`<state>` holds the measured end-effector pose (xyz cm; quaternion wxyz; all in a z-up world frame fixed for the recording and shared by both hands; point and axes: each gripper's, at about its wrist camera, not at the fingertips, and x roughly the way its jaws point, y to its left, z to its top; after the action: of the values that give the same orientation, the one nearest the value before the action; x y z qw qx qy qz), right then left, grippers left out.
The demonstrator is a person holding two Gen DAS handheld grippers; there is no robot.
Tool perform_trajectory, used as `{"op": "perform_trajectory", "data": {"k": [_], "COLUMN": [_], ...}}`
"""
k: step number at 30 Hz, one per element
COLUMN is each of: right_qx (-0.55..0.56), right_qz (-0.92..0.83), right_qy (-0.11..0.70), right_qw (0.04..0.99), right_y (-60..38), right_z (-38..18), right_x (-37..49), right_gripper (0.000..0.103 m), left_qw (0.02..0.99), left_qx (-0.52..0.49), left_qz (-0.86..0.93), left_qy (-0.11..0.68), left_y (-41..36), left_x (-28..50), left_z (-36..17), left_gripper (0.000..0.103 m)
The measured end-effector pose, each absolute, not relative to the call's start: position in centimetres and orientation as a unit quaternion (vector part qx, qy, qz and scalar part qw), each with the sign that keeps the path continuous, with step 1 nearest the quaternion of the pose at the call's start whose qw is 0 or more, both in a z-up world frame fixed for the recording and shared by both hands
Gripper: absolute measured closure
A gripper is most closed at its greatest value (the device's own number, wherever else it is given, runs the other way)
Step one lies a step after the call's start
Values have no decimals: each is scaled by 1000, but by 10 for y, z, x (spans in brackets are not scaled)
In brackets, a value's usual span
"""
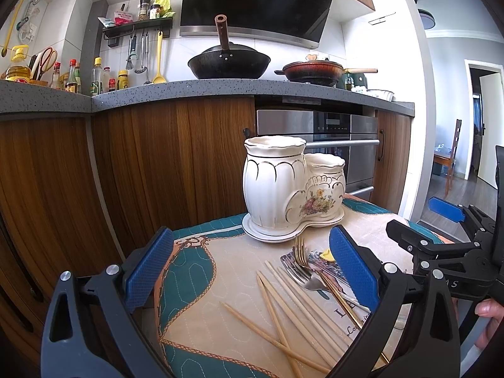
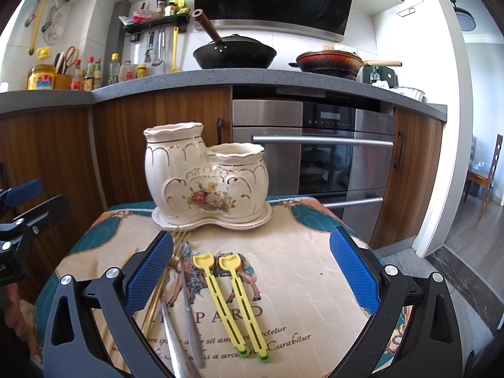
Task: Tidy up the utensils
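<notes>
Left gripper [image 1: 252,271] fingers spread wide over chopsticks [image 1: 283,308], right gripper [image 2: 252,271] fingers spread above yellow utensils [image 2: 234,302], ceramic holder [image 2: 204,179] beyond

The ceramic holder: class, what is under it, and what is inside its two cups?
Under the ceramic holder sits a matching white saucer on the quilted mat. Nothing sticks out above either rim; the interiors are hidden.

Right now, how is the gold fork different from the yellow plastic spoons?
The gold fork is shiny metal with pointed prongs; the yellow spoons are dull plastic with small shovel-shaped heads. The fork is a single piece lying partly under the right gripper's left finger; the spoons are a matching pair lying side by side in the open. The spoons have slotted handles with green tips; the fork's handle is plain. All lie flat on the patterned cloth, heads toward the ceramic holder.
</notes>
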<state>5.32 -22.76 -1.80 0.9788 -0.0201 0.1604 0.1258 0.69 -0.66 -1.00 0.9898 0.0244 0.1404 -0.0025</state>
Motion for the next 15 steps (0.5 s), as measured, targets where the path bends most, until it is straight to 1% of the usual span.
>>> {"op": "perform_trajectory", "data": {"k": [15], "right_qx": [-20], "right_qz": [126], "right_qy": [160], "right_qw": [979], "right_y": [-228], "right_z": [-18], "right_x": [53], "right_gripper": [4], "left_qw": [990], "left_qx": [24], "left_qz": [-2], "left_qy": [142], "left_y": [-5], "left_x": [8], "left_z": [-6], "left_gripper": [5]}}
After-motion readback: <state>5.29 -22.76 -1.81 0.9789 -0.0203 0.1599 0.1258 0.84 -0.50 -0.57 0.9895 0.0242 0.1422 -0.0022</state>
